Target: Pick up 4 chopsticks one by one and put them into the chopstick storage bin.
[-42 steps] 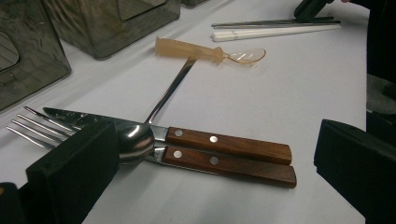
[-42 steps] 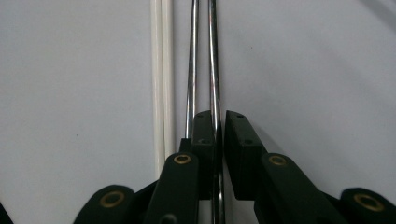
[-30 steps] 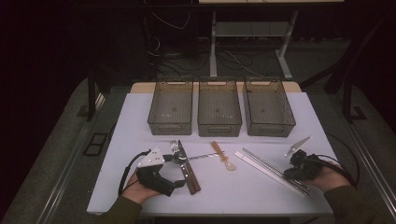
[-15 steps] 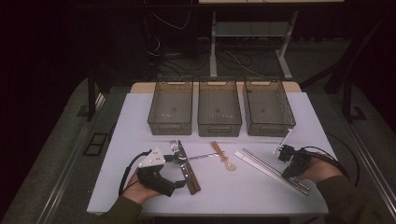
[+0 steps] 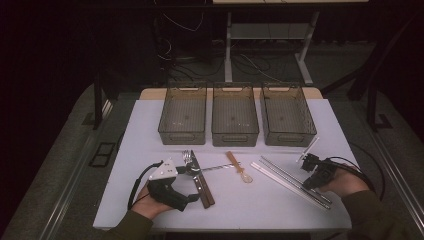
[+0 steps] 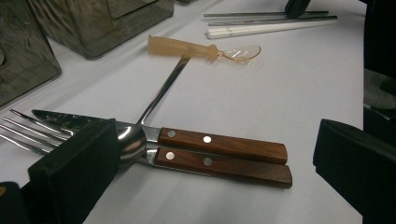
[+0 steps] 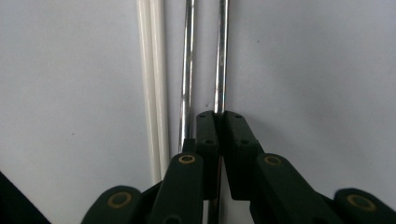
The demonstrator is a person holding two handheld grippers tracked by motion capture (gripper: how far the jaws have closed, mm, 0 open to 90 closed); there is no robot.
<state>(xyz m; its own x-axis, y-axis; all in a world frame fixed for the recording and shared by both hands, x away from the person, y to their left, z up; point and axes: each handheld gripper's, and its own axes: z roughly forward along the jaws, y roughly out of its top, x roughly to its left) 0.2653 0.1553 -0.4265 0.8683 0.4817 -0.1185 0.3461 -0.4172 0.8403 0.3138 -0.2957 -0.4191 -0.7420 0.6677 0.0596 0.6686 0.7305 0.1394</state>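
Note:
Two metal chopsticks [image 5: 296,178] and a white pair [image 5: 278,178] lie slantwise at the table's right. My right gripper [image 5: 308,183] bears down on them. In the right gripper view its jaws [image 7: 219,116] are shut on one metal chopstick [image 7: 222,56], with the second metal one [image 7: 187,70] and the white pair [image 7: 152,84] just to the left. My left gripper [image 5: 186,179] rests open on the table. Between its jaws [image 6: 215,179] lie a wood-handled knife [image 6: 219,142] and fork [image 6: 224,167], with a metal spoon [image 6: 161,91] across them.
An amber plastic spoon [image 5: 239,167] lies mid-table, its handle over the metal spoon's end. Three dark see-through bins [image 5: 182,120], [image 5: 235,119], [image 5: 288,119] stand in a row at the back of the white table [image 5: 250,210]. Cables trail from both grippers.
My right gripper has shifted slightly left and tipped down onto the metal chopsticks. The left gripper and the cutlery have stayed put.

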